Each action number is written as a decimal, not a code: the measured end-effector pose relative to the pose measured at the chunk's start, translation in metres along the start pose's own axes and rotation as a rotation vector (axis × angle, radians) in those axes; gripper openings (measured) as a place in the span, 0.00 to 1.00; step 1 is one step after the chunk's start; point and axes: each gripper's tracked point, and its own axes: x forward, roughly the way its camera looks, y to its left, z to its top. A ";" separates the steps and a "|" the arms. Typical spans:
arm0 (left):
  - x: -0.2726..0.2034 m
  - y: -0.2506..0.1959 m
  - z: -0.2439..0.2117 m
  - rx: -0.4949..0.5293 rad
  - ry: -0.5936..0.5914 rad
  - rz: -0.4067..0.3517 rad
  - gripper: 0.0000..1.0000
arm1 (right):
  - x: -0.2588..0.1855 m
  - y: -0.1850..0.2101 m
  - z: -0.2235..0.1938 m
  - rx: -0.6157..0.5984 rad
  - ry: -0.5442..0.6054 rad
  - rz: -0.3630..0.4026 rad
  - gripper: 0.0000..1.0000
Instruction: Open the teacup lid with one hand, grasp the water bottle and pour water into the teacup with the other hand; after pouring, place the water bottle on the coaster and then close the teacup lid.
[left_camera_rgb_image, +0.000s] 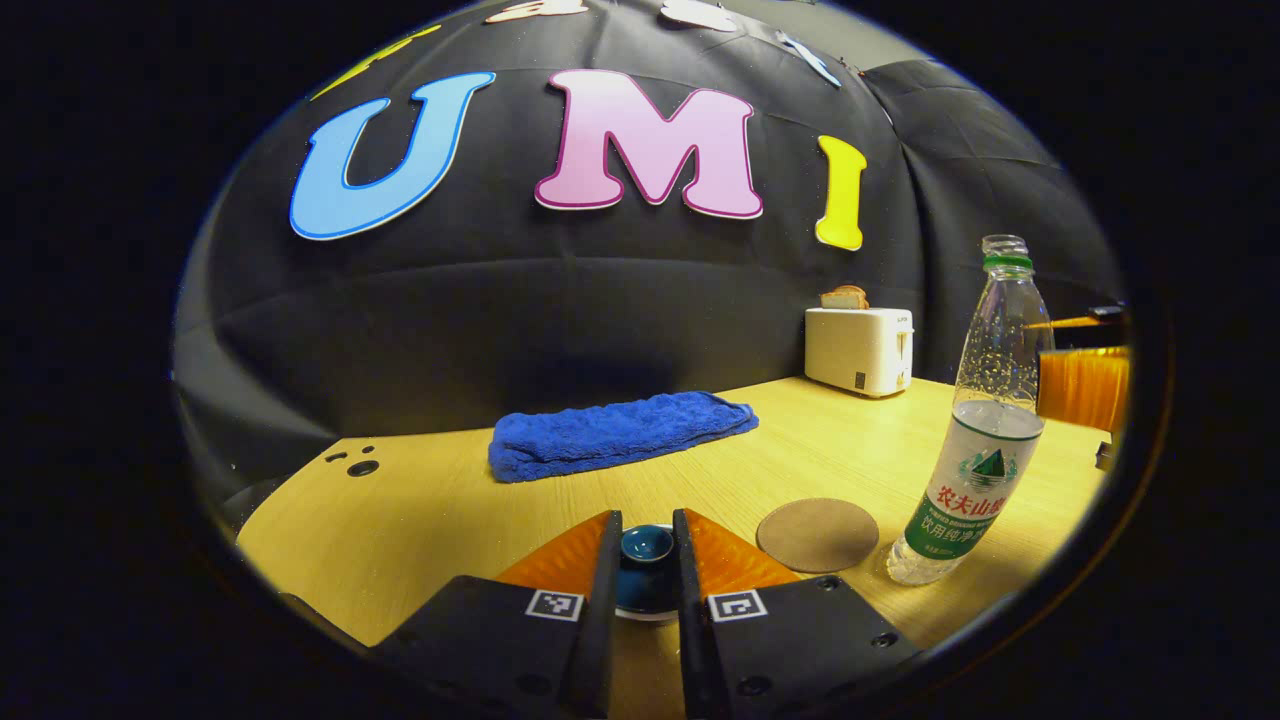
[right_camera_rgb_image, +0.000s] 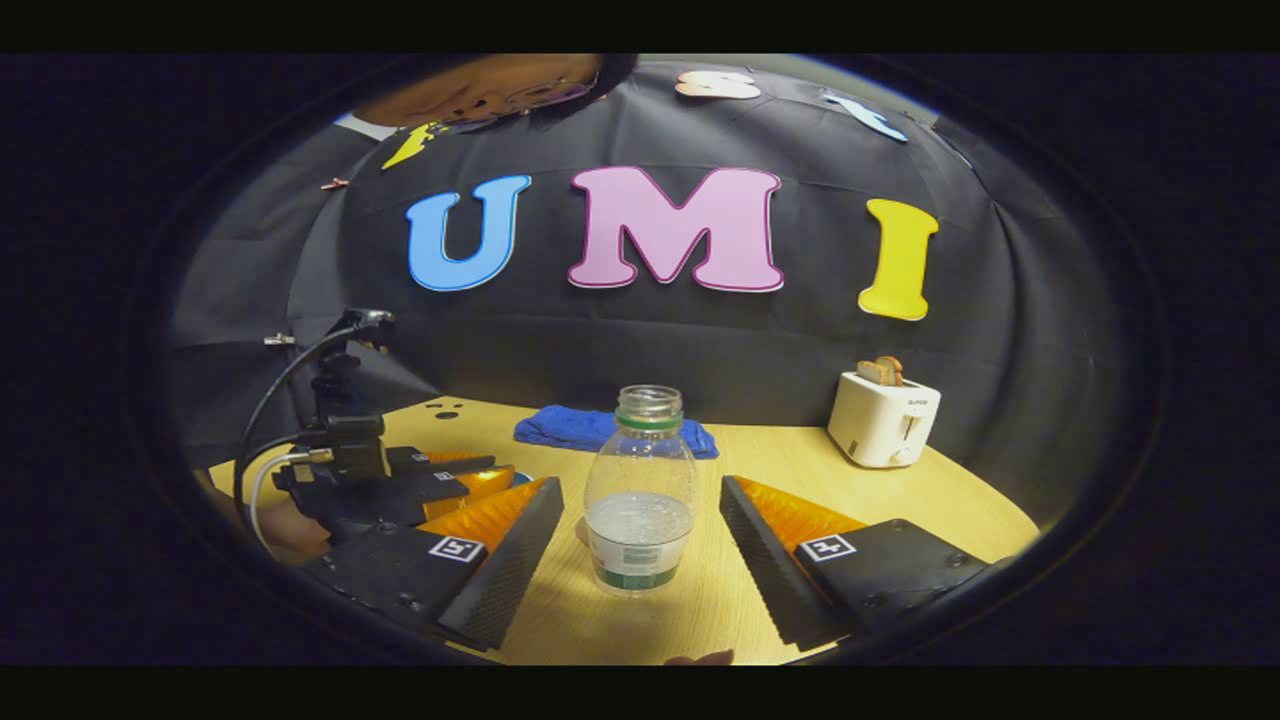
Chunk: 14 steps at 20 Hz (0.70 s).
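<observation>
My left gripper (left_camera_rgb_image: 646, 522) is shut on the dark blue knob of the teacup lid (left_camera_rgb_image: 646, 545), low in the left gripper view. The fingers hide most of the teacup beneath it. A round brown coaster (left_camera_rgb_image: 817, 535) lies flat just right of the cup. Past the coaster stands the uncapped water bottle (left_camera_rgb_image: 975, 450), upright and partly filled. In the right gripper view the bottle (right_camera_rgb_image: 640, 520) stands between the fingers of my right gripper (right_camera_rgb_image: 640, 486). That gripper is open, with a gap on each side of the bottle. The left gripper (right_camera_rgb_image: 500, 472) sits to the bottle's left.
A folded blue towel (left_camera_rgb_image: 615, 432) lies at the back of the wooden table (left_camera_rgb_image: 420, 510). A white toaster (left_camera_rgb_image: 860, 350) holding a slice of bread stands at the back right. One orange finger (left_camera_rgb_image: 1085, 385) of the right gripper sits behind the bottle.
</observation>
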 end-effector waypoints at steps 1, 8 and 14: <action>-0.003 0.002 0.010 0.002 -0.020 0.002 0.31 | 0.003 0.001 -0.003 0.006 0.001 0.001 0.98; -0.021 0.013 0.054 -0.044 -0.071 -0.010 0.30 | 0.020 0.005 -0.043 0.022 0.037 0.001 0.98; -0.035 0.031 0.047 -0.075 -0.052 0.019 0.31 | 0.035 -0.006 -0.054 0.045 0.044 -0.029 0.85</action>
